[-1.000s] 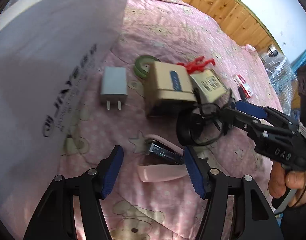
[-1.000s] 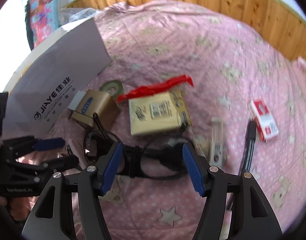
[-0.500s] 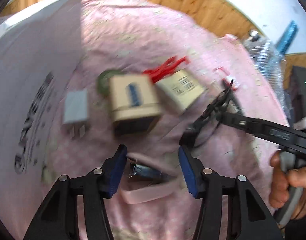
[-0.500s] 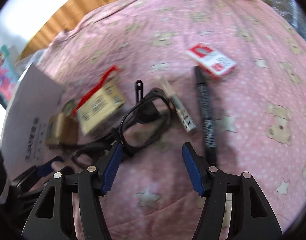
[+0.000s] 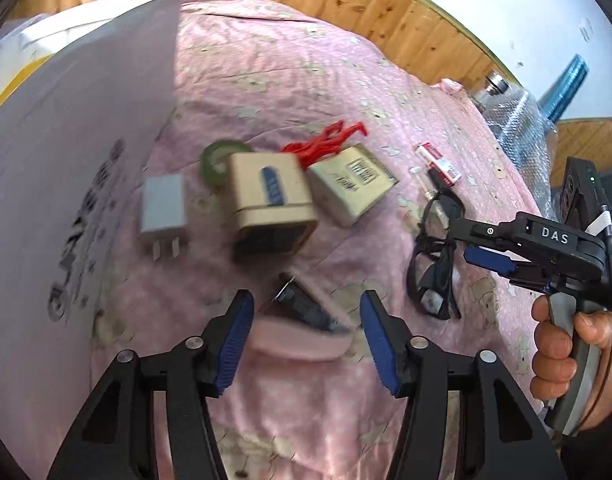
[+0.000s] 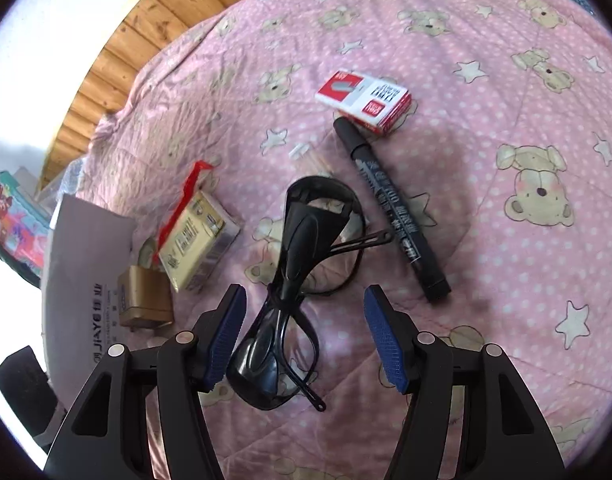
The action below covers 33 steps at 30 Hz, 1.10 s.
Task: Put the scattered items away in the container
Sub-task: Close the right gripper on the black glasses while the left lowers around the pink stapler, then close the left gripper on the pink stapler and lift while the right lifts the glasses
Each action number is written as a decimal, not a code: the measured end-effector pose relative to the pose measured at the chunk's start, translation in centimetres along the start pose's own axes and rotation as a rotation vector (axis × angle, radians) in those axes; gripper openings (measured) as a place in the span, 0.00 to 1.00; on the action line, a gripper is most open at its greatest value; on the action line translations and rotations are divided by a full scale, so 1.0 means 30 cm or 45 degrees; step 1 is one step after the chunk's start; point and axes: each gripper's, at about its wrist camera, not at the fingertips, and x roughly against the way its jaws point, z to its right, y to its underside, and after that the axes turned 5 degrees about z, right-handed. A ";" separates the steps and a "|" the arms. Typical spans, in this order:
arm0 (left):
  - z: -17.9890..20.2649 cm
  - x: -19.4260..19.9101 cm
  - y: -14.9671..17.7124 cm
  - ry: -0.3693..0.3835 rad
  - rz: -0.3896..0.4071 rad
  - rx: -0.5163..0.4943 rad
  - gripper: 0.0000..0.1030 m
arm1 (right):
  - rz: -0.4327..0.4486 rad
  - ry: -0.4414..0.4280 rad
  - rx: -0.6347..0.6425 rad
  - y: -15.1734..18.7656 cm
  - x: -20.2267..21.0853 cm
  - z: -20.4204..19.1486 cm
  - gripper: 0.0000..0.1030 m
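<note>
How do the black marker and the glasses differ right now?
The black marker is one straight, capped stick; the glasses are a folded frame with curved lenses and thin arms. The marker lies outside the open right gripper, off to its right; the glasses lie partly between its fingers. The marker's cap end nears the red-and-white box; the glasses do not. Both are black and rest on the pink blanket.

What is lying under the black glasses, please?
Under the black glasses lies the pink bedspread. A thin clear tube disappears beneath the upper lens; how far it continues is covered by the frame.
</note>
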 end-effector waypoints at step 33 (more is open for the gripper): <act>0.124 -0.132 -0.060 -0.044 -0.004 -0.019 0.38 | 0.079 0.189 0.207 0.065 0.022 -0.015 0.33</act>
